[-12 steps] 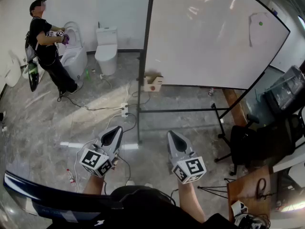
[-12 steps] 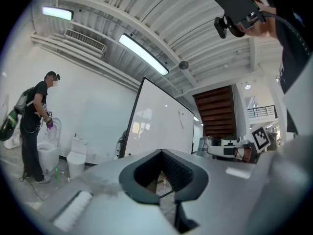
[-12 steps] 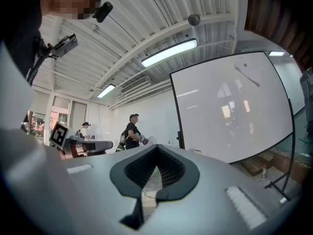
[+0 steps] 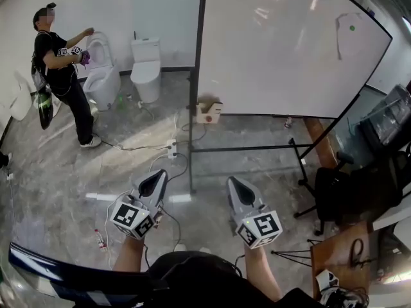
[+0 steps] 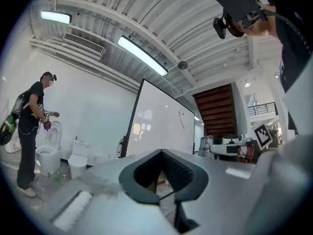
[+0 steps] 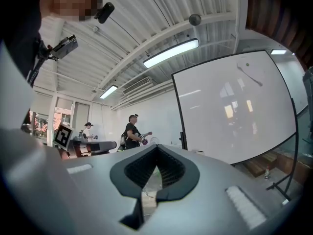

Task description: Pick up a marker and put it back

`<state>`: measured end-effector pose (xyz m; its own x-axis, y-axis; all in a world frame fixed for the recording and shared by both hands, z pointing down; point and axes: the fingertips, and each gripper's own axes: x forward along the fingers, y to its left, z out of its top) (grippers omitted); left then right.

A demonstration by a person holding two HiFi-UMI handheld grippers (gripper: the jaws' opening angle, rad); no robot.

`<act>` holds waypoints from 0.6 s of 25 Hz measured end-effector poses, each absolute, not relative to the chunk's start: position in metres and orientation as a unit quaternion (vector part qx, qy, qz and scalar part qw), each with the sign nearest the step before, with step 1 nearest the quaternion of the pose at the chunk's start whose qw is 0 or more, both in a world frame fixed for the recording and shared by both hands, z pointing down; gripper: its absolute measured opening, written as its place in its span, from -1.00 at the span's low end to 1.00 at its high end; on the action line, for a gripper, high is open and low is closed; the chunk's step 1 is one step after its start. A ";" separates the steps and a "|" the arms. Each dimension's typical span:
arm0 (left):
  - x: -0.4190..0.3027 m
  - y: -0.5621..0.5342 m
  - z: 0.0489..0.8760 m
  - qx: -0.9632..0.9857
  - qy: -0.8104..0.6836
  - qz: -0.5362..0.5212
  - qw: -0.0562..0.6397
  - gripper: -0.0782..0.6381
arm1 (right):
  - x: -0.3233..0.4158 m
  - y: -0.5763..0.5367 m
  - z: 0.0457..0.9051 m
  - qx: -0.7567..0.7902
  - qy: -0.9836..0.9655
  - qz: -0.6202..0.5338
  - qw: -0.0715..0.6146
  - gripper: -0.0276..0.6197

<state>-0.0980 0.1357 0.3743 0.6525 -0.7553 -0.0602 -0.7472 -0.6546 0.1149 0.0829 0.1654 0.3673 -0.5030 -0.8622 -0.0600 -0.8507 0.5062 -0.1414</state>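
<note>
Ahead — ribbed dark fingers (image 5: 176, 170), glossy whiteboard (image 4: 289, 50).

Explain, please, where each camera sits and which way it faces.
Head view: on the person's head, facing steeply down at the floor; both forearms, left hand-held gripper, right hand-held gripper.
Left gripper view: on it, level toward the whiteboard; own shut jaws, wearer's head.
Right gripper view: the same.
All share the whiteboard, standing person.

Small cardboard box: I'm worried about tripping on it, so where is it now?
In the head view, the small open cardboard box sits on the grey floor under the lower left corner of the large whiteboard, just right of its black post.
</note>
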 end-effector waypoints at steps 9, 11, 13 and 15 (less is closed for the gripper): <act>-0.080 0.138 0.388 0.906 -0.417 -0.049 0.058 -0.76 | 0.095 0.169 0.374 -0.471 0.878 -0.056 0.063 -0.89; -0.077 0.137 0.389 0.902 -0.424 -0.049 0.057 -0.76 | 0.099 0.169 0.377 -0.467 0.882 -0.049 0.052 -0.89; -0.074 0.135 0.394 0.900 -0.431 -0.044 0.055 -0.76 | 0.105 0.168 0.382 -0.462 0.885 -0.042 0.040 -0.89; -0.073 0.135 0.401 0.896 -0.439 -0.039 0.062 -0.76 | 0.112 0.168 0.389 -0.458 0.887 -0.047 0.038 -0.89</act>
